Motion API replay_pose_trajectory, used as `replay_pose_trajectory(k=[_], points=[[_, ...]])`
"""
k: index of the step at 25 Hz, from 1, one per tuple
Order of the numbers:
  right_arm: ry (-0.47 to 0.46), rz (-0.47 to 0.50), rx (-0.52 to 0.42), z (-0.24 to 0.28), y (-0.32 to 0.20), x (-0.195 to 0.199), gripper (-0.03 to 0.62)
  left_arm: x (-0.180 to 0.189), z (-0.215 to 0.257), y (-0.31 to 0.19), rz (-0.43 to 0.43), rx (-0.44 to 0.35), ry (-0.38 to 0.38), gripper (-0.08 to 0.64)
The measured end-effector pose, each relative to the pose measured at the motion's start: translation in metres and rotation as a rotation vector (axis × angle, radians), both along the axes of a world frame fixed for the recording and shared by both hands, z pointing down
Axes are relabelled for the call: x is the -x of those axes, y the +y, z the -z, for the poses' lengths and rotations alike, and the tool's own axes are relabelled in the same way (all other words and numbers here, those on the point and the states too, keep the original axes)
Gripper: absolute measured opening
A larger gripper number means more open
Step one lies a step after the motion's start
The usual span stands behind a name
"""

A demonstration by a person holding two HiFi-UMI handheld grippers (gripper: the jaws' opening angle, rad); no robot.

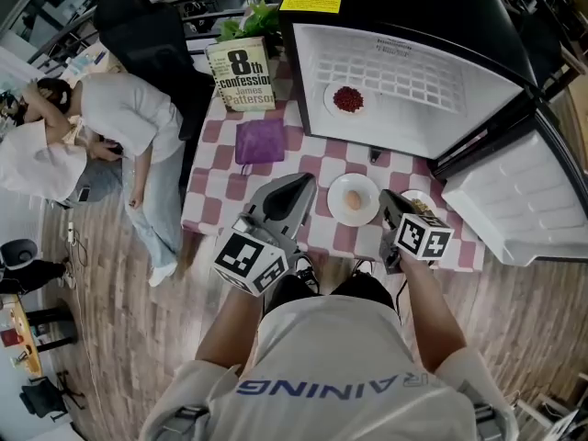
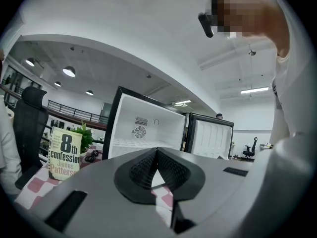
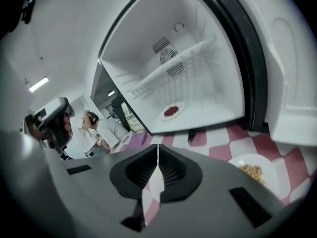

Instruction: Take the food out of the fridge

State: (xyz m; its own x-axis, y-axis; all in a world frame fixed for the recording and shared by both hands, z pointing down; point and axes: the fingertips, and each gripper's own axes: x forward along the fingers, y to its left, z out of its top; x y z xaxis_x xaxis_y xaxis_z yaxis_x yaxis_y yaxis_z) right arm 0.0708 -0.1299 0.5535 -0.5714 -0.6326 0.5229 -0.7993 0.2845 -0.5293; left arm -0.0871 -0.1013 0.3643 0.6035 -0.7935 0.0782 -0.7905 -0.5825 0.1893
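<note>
1. The fridge (image 1: 413, 122) stands open at the far right corner of the checked table (image 1: 220, 196), with its door (image 1: 514, 214) swung out to the right
2. A plate of red food (image 1: 347, 99) lies on the fridge floor under the wire shelf, near the left wall and close to the front edge. It is well apart from both pairs of jaws
3. The left gripper (image 1: 296, 187) hangs over the table's near edge. Seen from the left gripper (image 2: 157, 150) view, its jaws meet tip to tip with nothing between them
4. The right gripper (image 1: 390, 200) is over the table's near right corner. Its own view shows the right gripper (image 3: 158, 147) tipped down towards the cloth, jaws pressed together and empty
5. A plate with a pale egg-like lump (image 1: 354, 199) sits by the near edge, between the two grippers
6. A plate of yellowish crumbs (image 3: 255, 171) lies at the near right corner, just beside the right gripper, low and right of its closed jaws
7. A book (image 1: 241, 76) stands at the far edge, left of the fridge
</note>
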Motion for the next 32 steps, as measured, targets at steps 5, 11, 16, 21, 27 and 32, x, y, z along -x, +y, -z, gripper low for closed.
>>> replay_pose_trajectory(k=[5,11,16,21,27,32], points=[[-0.022,-0.015,-0.219,0.081,-0.020,0.001,0.023,0.001,0.014,-0.004,-0.003,-0.028,-0.005,0.007],[0.000,-0.006,-0.412,0.158,-0.024,0.004,0.021,0.003,0.030,-0.006,-0.011,-0.069,-0.013,0.006],[-0.009,-0.004,-0.477,0.190,-0.023,0.008,0.021,0.003,0.041,-0.006,-0.018,-0.106,-0.029,0.006],[-0.015,-0.003,-0.453,0.185,-0.025,0.011,0.021,0.003,0.046,-0.003,-0.025,-0.137,-0.021,0.006],[-0.022,0.006,-0.416,0.176,-0.028,0.015,0.021,0.005,0.042,-0.005,-0.013,-0.123,-0.025,0.006],[-0.057,-0.016,-0.380,0.170,-0.037,0.016,0.021,0.006,0.037,-0.007,-0.009,-0.108,-0.023,0.006]])
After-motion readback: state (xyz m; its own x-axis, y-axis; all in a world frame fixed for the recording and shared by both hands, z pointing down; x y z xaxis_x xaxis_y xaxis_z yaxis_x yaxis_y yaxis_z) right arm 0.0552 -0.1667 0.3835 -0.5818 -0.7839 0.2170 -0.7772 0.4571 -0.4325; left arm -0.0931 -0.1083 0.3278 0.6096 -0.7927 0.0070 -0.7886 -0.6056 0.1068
